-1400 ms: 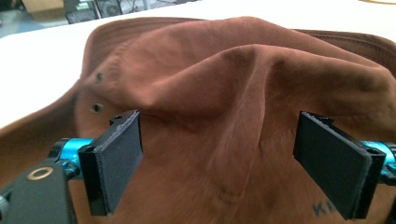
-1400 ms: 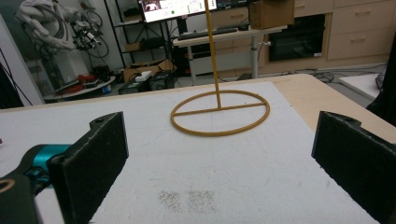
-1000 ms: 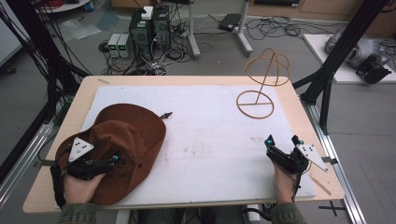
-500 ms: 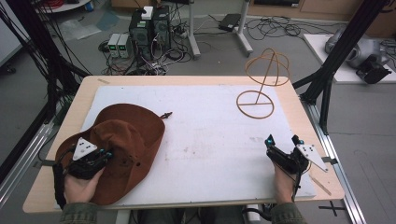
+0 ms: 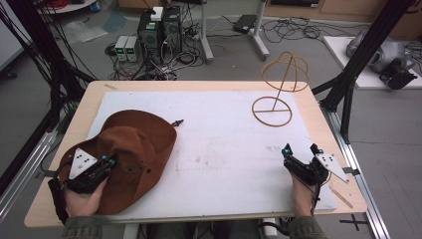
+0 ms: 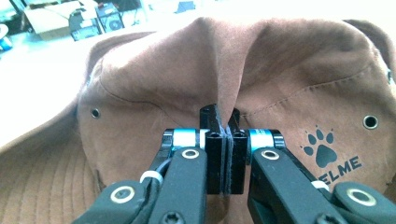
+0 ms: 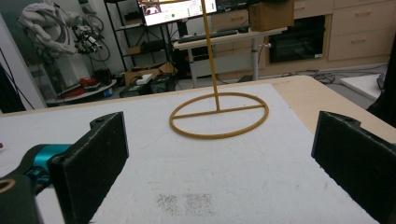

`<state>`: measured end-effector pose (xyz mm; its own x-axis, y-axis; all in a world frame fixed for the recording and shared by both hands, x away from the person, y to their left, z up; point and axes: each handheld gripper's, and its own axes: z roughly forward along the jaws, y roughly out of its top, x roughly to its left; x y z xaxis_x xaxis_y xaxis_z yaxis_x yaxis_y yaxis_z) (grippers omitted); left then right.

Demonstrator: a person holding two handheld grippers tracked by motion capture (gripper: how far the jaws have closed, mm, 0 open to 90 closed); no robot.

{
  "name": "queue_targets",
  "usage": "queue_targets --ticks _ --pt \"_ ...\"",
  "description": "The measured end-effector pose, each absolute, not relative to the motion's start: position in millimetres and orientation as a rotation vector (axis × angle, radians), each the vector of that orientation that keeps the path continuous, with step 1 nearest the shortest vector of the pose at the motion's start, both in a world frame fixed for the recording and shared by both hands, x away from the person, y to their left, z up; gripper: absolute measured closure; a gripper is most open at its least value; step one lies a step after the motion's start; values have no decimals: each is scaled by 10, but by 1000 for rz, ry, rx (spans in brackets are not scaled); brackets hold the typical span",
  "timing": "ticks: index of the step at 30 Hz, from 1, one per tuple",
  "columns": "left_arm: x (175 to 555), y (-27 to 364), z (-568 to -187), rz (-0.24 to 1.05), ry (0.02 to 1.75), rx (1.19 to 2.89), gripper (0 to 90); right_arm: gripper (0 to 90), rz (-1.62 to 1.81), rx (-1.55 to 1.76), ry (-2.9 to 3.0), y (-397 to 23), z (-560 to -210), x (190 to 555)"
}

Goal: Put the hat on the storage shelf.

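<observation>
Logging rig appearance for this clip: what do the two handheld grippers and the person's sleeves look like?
Both are black two-jaw tools with teal collars and silver rivets: left gripper, right gripper. Each carries a grey three-cornered plate and trails a black cable. The olive-green sleeves reach the wrists.

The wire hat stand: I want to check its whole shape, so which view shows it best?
The high view: the wire hat stand shows whole, ring base, stem and domed top. The right gripper view has its ring base and stem close up between the open right tool, the top cut off.
</observation>
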<state>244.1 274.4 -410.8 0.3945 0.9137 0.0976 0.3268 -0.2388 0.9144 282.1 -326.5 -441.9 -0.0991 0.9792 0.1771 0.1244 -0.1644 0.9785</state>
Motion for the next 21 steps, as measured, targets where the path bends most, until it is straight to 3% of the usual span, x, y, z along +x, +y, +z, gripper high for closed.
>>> queue_targets --ticks 12,21 --pt "2369 2703 -3883 927 996 1579 890 30 1368 1375 1295 -3266 -4422 2831" --pt "2413 2604 -3451 954 890 1465 889 30 1363 1368 1299 -3268 -4423 2832"
